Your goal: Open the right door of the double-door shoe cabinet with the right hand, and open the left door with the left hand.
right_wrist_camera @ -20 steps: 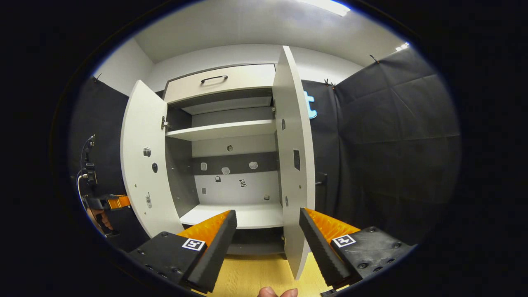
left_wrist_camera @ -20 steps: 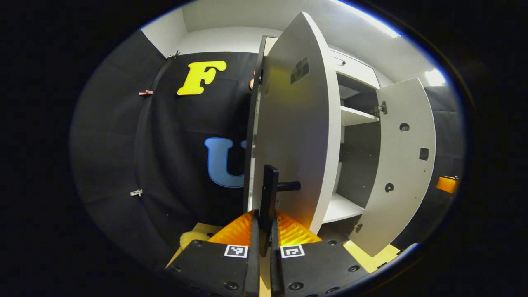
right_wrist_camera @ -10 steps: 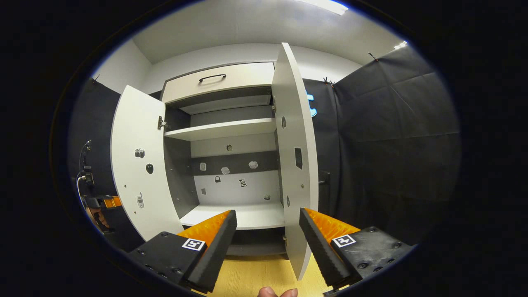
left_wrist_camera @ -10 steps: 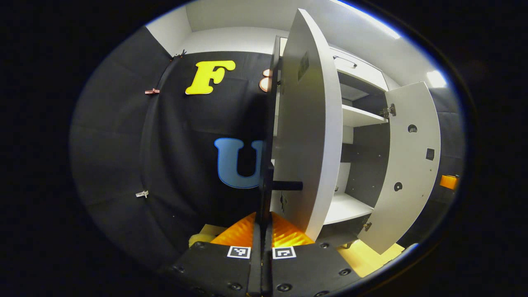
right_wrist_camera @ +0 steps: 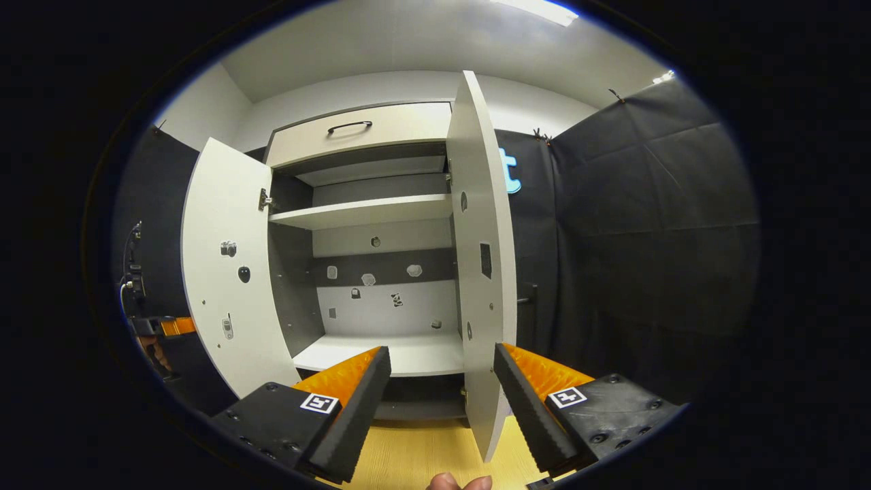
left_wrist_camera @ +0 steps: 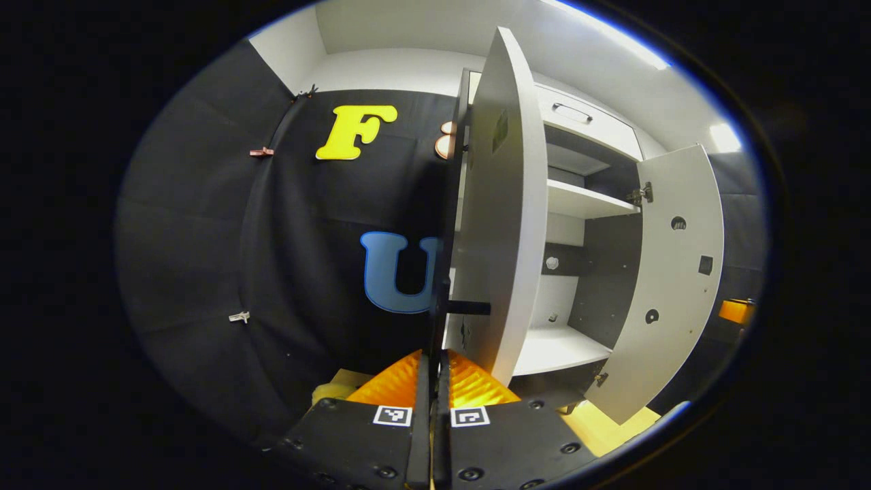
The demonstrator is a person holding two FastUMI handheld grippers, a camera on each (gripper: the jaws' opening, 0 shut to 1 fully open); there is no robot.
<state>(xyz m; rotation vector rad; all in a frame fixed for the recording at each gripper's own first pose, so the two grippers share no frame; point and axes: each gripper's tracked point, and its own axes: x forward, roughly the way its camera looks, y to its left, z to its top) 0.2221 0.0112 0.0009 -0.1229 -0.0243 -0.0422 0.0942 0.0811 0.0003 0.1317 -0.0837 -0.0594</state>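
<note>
The pale shoe cabinet (right_wrist_camera: 360,133) stands with both doors swung out. In the left gripper view, my left gripper (left_wrist_camera: 431,357) is shut on the black bar handle (left_wrist_camera: 441,320) of the left door (left_wrist_camera: 507,224), which I see nearly edge-on. The right door (left_wrist_camera: 674,272) hangs wide open beyond it. In the right gripper view, my right gripper (right_wrist_camera: 441,355) is open and holds nothing. The right door (right_wrist_camera: 480,224) stands edge-on just ahead, with its lower corner showing near my right finger (right_wrist_camera: 527,401). The left door (right_wrist_camera: 221,272) is open at the left.
Inside the cabinet are a shelf (right_wrist_camera: 360,211) and a bottom board (right_wrist_camera: 381,354), with a drawer front above. Black cloth walls close in on both sides. Pale wood floor (right_wrist_camera: 408,456) lies below. A person's fingertips (right_wrist_camera: 459,482) show at the bottom edge.
The left door has swung further open with my left gripper shut on its handle. The right gripper has stayed open and almost still.
</note>
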